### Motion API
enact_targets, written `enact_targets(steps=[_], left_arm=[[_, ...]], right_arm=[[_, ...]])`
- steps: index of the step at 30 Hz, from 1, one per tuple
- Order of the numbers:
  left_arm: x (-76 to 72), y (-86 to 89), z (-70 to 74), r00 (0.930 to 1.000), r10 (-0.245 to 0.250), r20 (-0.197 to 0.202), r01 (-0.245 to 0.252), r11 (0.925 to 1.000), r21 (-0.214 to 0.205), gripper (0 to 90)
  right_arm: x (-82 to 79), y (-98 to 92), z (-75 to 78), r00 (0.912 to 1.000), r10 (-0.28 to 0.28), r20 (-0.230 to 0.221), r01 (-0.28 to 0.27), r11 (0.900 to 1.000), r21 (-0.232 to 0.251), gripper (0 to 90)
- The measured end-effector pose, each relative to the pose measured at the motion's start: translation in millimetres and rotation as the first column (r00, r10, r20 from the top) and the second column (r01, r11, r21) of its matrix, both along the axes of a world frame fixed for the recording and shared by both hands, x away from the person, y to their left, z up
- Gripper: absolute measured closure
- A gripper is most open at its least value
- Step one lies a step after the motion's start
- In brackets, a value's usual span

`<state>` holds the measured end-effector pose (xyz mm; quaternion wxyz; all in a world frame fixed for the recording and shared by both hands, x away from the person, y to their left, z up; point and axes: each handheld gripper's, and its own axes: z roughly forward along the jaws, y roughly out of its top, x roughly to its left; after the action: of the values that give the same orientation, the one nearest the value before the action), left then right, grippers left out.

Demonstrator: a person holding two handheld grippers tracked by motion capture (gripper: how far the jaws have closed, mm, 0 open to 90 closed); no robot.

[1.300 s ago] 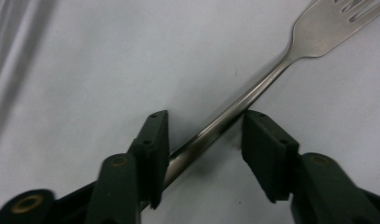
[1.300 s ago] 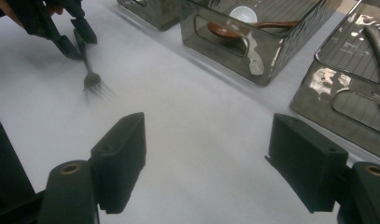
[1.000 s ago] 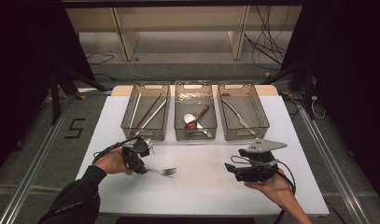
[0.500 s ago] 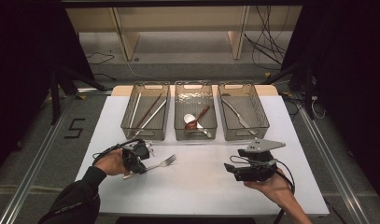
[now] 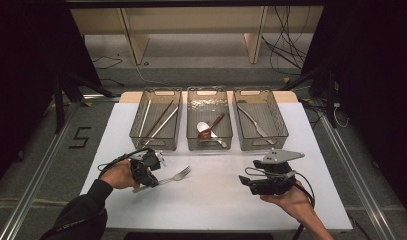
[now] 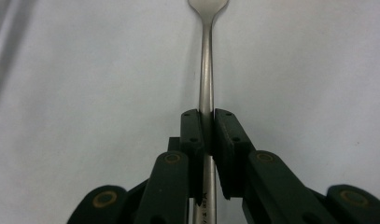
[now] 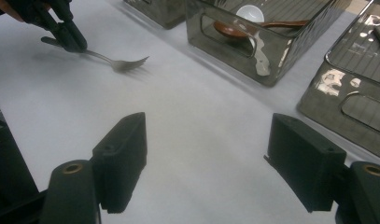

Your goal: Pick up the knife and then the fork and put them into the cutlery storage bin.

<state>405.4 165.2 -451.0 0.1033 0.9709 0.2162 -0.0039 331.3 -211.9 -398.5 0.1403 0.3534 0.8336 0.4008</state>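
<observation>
Fingers (image 6: 227, 140) of the left gripper (image 5: 146, 170) have just been closing and are pinched on the fork (image 5: 171, 177) handle (tines toward two o'clock), near the white surface (image 5: 216, 200); the right gripper (image 7: 206, 163) is held spread, holding nothing, at four o'clock.

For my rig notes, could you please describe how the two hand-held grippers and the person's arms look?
Both are black. The left hand-held gripper has blocky jaws on arms with brass-ringed pivots and a black cable looping behind. The right hand-held gripper carries a grey three-cornered plate and trails a black cable. The left arm wears a dark long sleeve.
</observation>
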Motion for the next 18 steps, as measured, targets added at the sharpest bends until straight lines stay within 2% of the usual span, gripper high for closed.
enact_targets(steps=[3, 7, 9, 13, 18], left_arm=[[0.4, -0.5, -2.1, 0.9999, 0.013, -0.006, -0.013, 0.9999, 0.000, 81.9], [2.0, -0.3, -5.9, 0.9996, 0.018, -0.024, -0.017, 0.9996, 0.023, 81.7], [1.4, -1.5, -7.4, 0.9991, 0.035, -0.024, -0.034, 0.9991, 0.026, 81.4], [1.9, -3.1, -8.3, 0.9989, 0.037, -0.029, -0.036, 0.9982, 0.048, 80.5], [0.2, -5.1, -8.6, 0.9992, 0.036, -0.016, -0.035, 0.9975, 0.062, 79.9]], right_arm=[[0.2, -0.2, 0.0, 1.0000, 0.000, -0.001, 0.000, 1.0000, 0.000, 29.2], [0.5, -0.5, 0.0, 1.0000, -0.002, -0.001, 0.002, 1.0000, 0.001, 29.2], [0.4, -0.4, 0.0, 1.0000, -0.001, -0.001, 0.001, 1.0000, 0.000, 29.2], [0.3, -0.6, 0.3, 1.0000, -0.003, 0.000, 0.003, 1.0000, 0.001, 29.2], [0.4, -0.8, 0.4, 1.0000, -0.004, 0.002, 0.004, 1.0000, 0.000, 29.2]])
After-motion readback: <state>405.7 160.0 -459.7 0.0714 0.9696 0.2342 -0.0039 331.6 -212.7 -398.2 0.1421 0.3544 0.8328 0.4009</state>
